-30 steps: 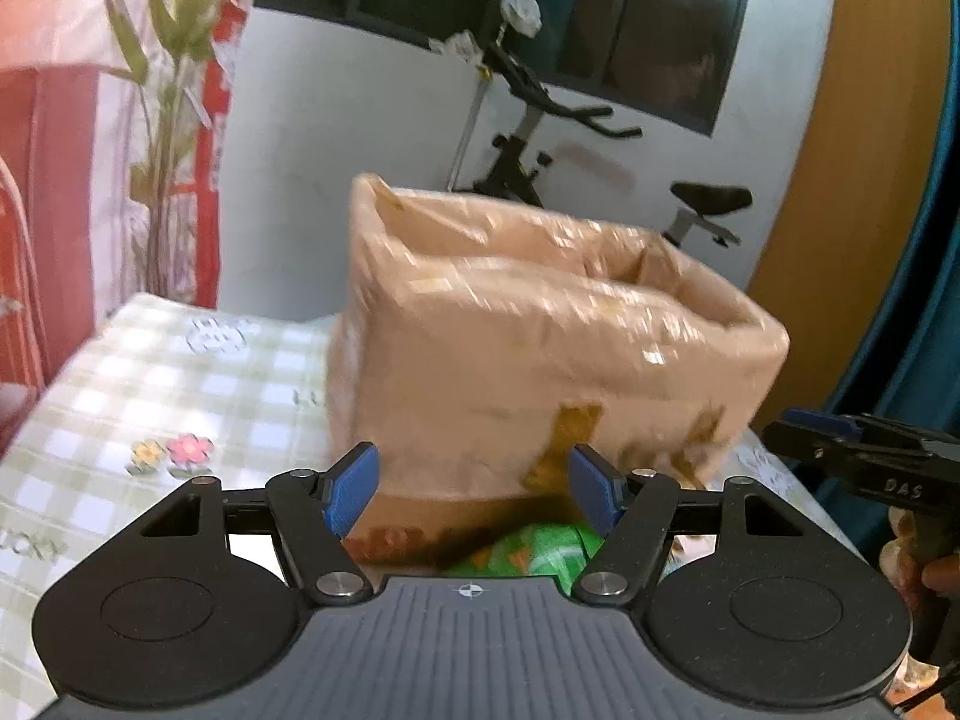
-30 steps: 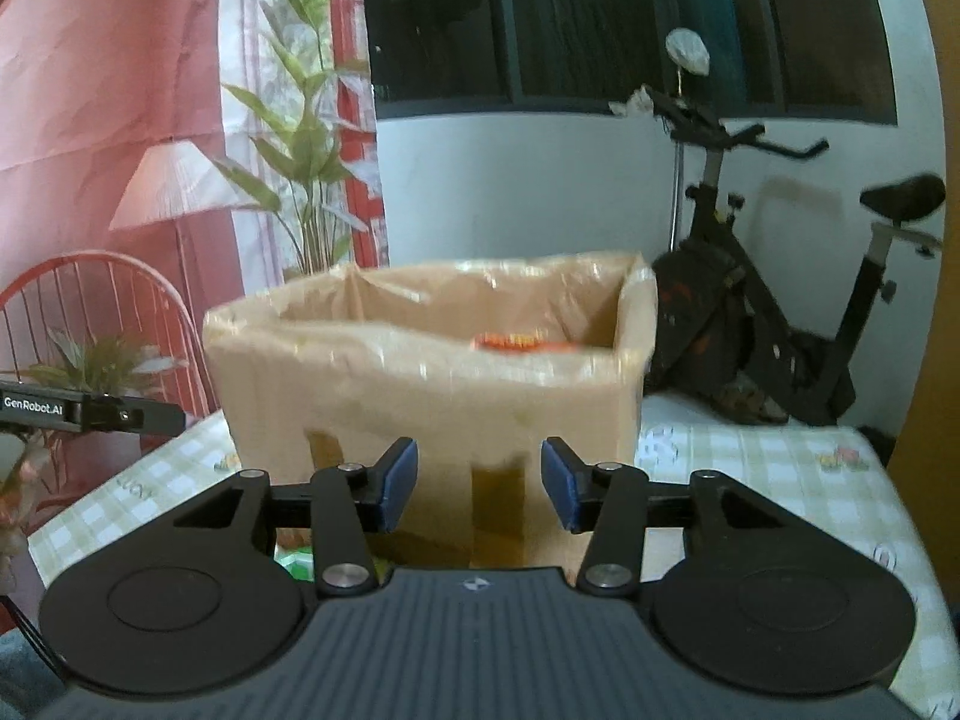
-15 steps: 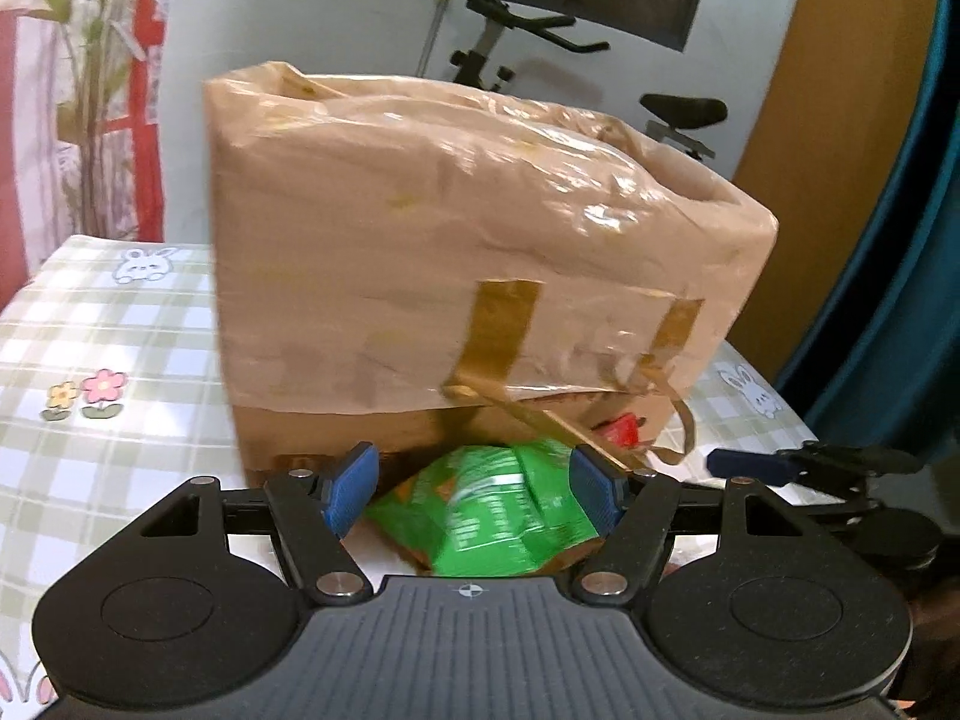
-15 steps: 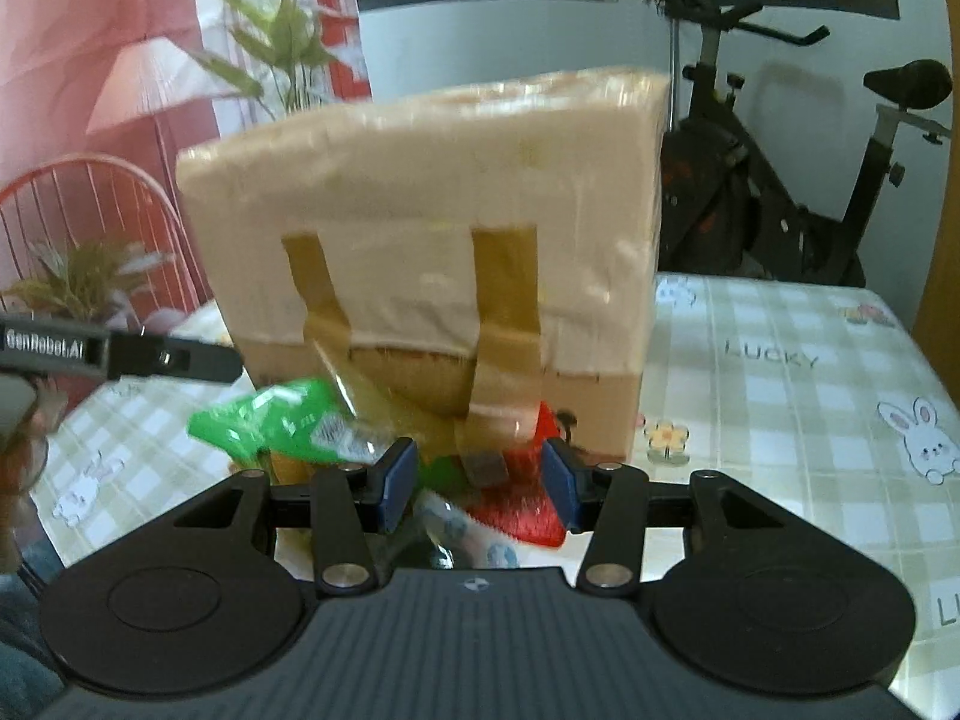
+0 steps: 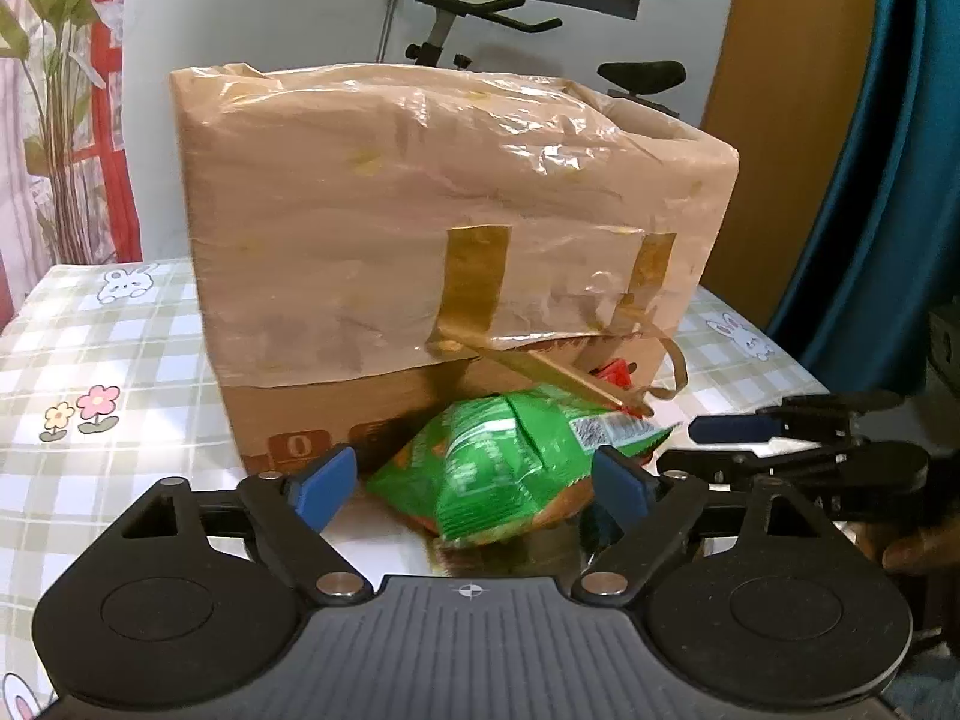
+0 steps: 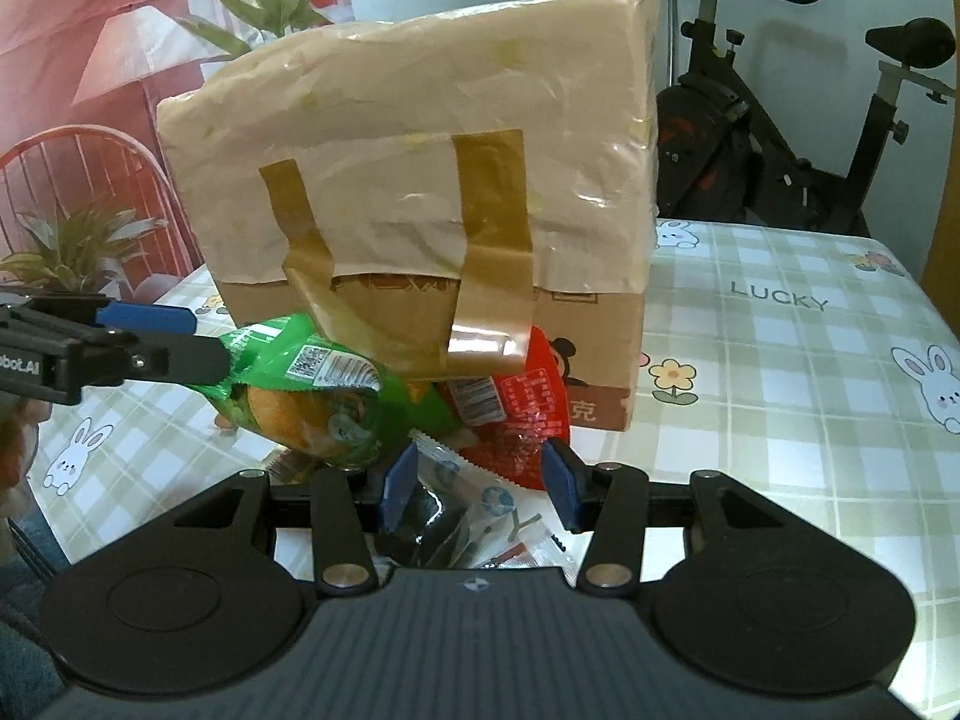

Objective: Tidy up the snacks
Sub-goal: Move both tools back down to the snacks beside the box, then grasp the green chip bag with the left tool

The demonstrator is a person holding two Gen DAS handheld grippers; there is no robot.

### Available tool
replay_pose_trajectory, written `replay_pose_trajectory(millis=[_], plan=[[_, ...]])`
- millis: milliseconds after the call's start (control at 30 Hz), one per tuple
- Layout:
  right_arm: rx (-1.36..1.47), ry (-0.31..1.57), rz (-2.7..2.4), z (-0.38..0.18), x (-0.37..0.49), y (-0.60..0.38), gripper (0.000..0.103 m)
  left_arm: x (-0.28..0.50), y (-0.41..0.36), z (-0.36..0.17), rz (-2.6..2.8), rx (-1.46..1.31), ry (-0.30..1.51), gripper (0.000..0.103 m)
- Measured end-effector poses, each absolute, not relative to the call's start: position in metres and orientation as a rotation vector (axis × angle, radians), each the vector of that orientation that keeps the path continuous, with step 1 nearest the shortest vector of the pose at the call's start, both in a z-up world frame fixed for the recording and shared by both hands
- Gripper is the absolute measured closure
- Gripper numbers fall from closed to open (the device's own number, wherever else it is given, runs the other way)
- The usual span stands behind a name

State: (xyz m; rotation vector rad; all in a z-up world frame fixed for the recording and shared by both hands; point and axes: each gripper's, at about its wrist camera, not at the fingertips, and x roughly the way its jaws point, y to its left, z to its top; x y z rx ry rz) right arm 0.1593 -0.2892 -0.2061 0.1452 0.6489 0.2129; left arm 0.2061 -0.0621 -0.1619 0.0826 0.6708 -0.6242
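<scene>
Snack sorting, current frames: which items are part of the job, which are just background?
Job:
- green snack bag, between the open left gripper pads
- red snack packet
- clear wrapped snack at the open right gripper
- plastic-lined cardboard box

Background:
- exercise bike
- potted plant
- checked tablecloth

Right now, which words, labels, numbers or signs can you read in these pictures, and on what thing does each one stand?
"LUCKY": tablecloth.
"克": lower brown part of the cardboard box.
"0": lower edge of the same box, left wrist view.
"bot.AI", its start cut off: left gripper.
Green snack bag: a square code and print, too small to read.
Red snack packet: barcode and white print, too blurred to read.
</scene>
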Motion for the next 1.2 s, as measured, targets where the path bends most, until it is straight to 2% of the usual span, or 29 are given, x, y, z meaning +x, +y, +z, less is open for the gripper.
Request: replay_pose_trajectory(millis=[267, 800, 967, 1200], plan=[[0.106, 0.661, 0.243, -0.207, 0.167, -0.279, 0.054, 0.197, -0.066, -0.169, -0.680, 0.177, 0.658, 0.015], [0.111, 0.682, 0.180, -0.211, 0.167, -0.289, 0.054, 0.211, -0.124, -0.208, -0.731, 0.455, 0.538, 0.015], [0.120, 0.689, 0.167, -0.212, 0.165, -0.292, 0.054, 0.217, -0.129, -0.216, -0.736, 0.446, 0.526, 0.013], [0.123, 0.698, 0.176, -0.213, 0.164, -0.289, 0.054, 0.217, -0.110, -0.209, -0.740, 0.359, 0.548, 0.027]])
